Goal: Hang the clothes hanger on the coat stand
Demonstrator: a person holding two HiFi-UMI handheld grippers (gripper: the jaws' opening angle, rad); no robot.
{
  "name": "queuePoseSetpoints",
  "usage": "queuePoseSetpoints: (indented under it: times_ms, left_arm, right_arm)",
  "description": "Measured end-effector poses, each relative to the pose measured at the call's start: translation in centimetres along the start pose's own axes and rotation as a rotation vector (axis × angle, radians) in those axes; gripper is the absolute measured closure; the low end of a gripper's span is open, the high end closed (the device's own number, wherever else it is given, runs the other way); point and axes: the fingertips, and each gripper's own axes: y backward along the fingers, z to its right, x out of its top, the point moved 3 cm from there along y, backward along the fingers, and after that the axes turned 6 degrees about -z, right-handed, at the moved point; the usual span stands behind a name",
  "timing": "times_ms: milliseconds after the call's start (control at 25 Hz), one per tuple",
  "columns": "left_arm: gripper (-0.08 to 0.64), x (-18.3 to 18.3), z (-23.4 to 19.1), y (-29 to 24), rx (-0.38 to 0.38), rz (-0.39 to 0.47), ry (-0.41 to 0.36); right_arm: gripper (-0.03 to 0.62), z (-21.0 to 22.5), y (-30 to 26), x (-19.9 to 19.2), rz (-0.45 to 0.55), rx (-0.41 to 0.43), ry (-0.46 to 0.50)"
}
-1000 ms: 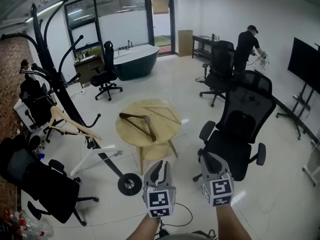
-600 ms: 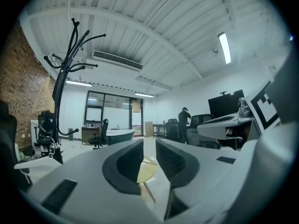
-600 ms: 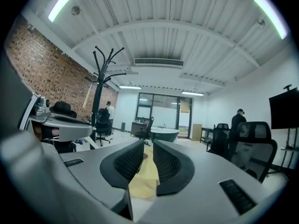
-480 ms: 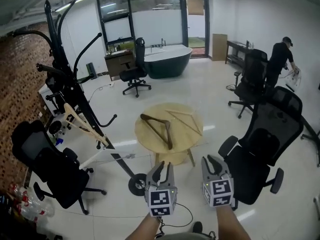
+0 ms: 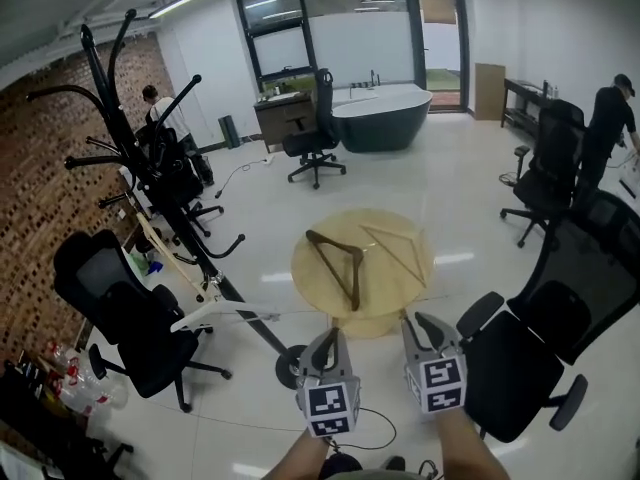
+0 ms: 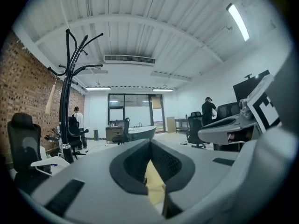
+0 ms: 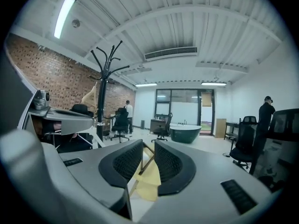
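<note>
A dark brown clothes hanger (image 5: 338, 263) lies flat on the round wooden table (image 5: 400, 293), beside a paler wooden one (image 5: 397, 251). The black coat stand (image 5: 120, 138) rises at the left, with a light wooden hanger (image 5: 165, 253) hanging low on it. Both grippers hover short of the table, apart from the hangers. My left gripper (image 5: 326, 338) is shut and empty. My right gripper (image 5: 420, 320) is open by a narrow gap; its jaws have just been opening with nothing between them. Through that gap I see the dark hanger (image 7: 148, 158).
Black office chairs stand at the right (image 5: 540, 348) and left (image 5: 130, 318). A white wheeled frame (image 5: 250, 318) lies on the floor between the coat stand and the table. A dark bathtub (image 5: 380, 128) stands at the back. One person (image 5: 610, 118) is at the far right, another (image 5: 160, 113) behind the coat stand.
In the head view the table with its hangers has slid to the right and a little lower, and more of the coat stand shows. Both grippers stay at the bottom middle.
</note>
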Motion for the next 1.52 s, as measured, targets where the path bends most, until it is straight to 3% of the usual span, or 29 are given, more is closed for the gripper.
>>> queuePoseSetpoints:
  times_ms: [240,440,840,1160,1320,1520]
  left_arm:
    - [0.545,-1.7,-4.0,-7.3,0.010,-0.017,0.014]
    - [0.514,-0.9,-8.6,-12.8,-0.028,0.001,0.019]
    - [0.512,-1.2,-16.8,-19.1,-0.027,-0.024,0.030]
    - [0.512,0.5,-17.0,-28.2,0.055,-0.030,0.039]
    - [0.512,2.2,-14.4,-34.7,0.103,-0.049,0.047]
    - [0.512,1.1,-13.2,-41.9,0.185,-0.074,0.055]
  right_arm:
    - [0.515,0.2,-8.8,0.0,-0.037,0.017,0.026]
    - [0.494,-1.1,-15.9,1.6,-0.086,0.019,0.039]
    - [0.494,-5.1,-27.3,3.6,-0.142,0.042,0.043]
    - [0.479,0.0,-36.9,3.3,-0.183,0.117,0.043]
    - [0.477,5.7,-41.7,3.5,-0.216,0.167,0.037]
    - [0.477,10.1,-48.4,0.6,-0.270,0.226,0.044]
